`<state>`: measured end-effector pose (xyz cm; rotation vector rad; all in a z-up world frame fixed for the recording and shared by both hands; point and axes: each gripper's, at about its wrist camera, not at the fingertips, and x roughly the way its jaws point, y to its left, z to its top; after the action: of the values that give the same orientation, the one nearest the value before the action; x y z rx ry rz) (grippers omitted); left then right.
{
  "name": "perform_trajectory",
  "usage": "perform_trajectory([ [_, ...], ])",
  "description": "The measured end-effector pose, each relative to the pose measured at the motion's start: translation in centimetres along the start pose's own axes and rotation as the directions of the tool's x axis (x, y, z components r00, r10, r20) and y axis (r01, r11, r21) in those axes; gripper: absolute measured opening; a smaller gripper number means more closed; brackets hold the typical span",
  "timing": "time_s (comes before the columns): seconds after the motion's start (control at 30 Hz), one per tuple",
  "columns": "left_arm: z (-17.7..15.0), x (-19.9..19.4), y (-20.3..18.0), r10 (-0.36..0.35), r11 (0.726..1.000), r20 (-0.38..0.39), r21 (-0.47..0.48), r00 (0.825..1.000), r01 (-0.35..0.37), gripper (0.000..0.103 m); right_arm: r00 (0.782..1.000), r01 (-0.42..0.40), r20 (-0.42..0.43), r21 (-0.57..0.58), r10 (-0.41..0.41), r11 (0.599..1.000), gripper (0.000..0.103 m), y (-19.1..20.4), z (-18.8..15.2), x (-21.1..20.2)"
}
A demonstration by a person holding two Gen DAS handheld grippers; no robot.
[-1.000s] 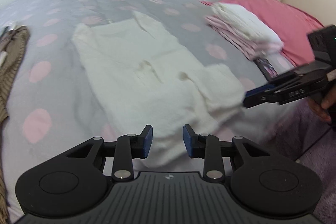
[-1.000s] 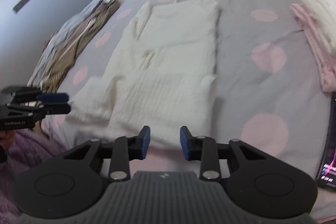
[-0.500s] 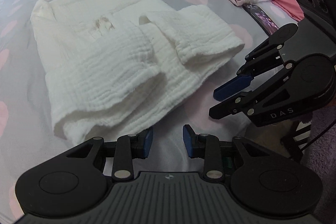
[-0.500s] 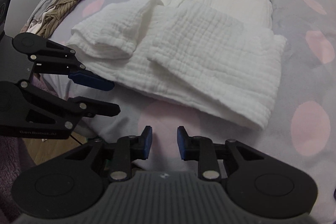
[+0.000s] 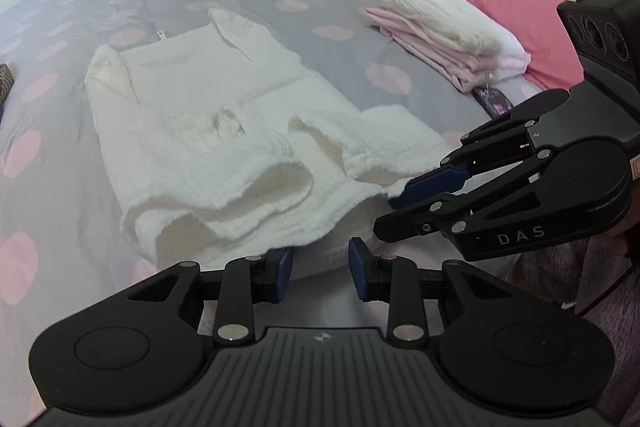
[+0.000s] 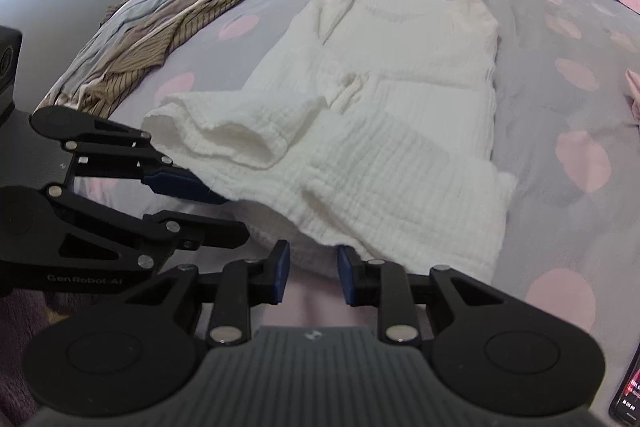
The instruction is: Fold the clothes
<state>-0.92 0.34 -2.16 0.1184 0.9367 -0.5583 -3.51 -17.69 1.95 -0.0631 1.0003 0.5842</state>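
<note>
White garment: a crinkled white top [image 5: 224,131] lies flat on the bed [image 5: 340,55], neckline toward the far side, both sleeves folded in over the body, hem at the near edge of the bed.
Hem: the bottom edge hangs slightly over the near edge of the bed, just in front of both sets of jaws.
Left gripper [image 5: 320,269]: jaws released, with a clear gap between the blue pads; they sit at the hem of the top, near its left half, and nothing is clamped between them.
Right gripper [image 6: 312,269]: jaws released too, a gap between the pads; the hem cloth sits just above the gap, not pinched.
Grippers together: side by side along the near edge of the bed, each showing in the other's view.
Bedding: grey cover with pink dots.
Folded stack [image 5: 448,39]: white and pale pink clothes piled toward the right edge of the bed, beside a pink pillow [image 5: 504,7].
Striped clothes [image 6: 168,27]: a loose brown and grey heap along the left edge of the bed, well apart from the top.
Phone [image 5: 494,101]: lies just in front of the folded stack.
</note>
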Motion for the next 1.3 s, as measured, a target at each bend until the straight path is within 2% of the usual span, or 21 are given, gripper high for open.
perform_trajectory([
  [0.2, 2.2, 0.0, 0.8, 0.001, 1.0, 0.074, -0.024, 0.997, 0.001, 0.029, 0.998, 0.02, 0.065, 0.064, -0.024, 0.998, 0.031, -1.1, 2.4, -0.3],
  [0.27, 2.9, 0.1, 1.1, 0.023, 0.999, 0.088, -0.033, 0.996, -0.02, 0.029, 0.996, 0.027, 0.079, 0.077, -0.033, 0.997, 0.032, -1.3, 3.3, 0.0],
  [0.5, 5.0, 1.4, 2.8, 0.077, 0.993, 0.064, -0.098, 0.995, -0.07, 0.029, 0.992, 0.058, 0.107, 0.088, -0.067, 0.994, 0.038, -2.0, 5.4, 1.0],
  [0.7, 5.3, 1.9, 4.0, 0.119, 0.984, 0.055, -0.142, 0.991, -0.11, 0.03, 0.99, 0.056, 0.126, 0.111, -0.07, 0.992, 0.045, -2.5, 6.1, 1.1],
  [0.9, 4.6, 1.5, 5.2, 0.143, 0.976, 0.054, -0.175, 0.988, -0.132, 0.033, 0.993, 0.055, 0.095, 0.131, -0.068, 0.99, 0.046, -3.5, 5.3, 1.6],
  [0.97, 4.1, 1.1, 5.6, 0.148, 0.973, 0.054, -0.188, 0.987, -0.136, 0.039, 0.994, 0.046, 0.091, 0.15, -0.06, 0.988, 0.046, -4.0, 4.7, 1.5],
  [1.13, 2.5, -0.1, 6.6, 0.162, 0.965, 0.053, -0.215, 0.985, -0.147, 0.039, 0.993, 0.059, 0.092, 0.194, -0.078, 0.979, 0.046, -5.5, 3.1, 0.5],
  [1.3, 0.0, -1.6, 8.1, 0.144, 0.946, 0.045, -0.3, 0.989, -0.125, 0.041, 0.994, 0.066, 0.069, 0.289, -0.09, 0.955, 0.048, -7.7, 0.9, -0.4],
])
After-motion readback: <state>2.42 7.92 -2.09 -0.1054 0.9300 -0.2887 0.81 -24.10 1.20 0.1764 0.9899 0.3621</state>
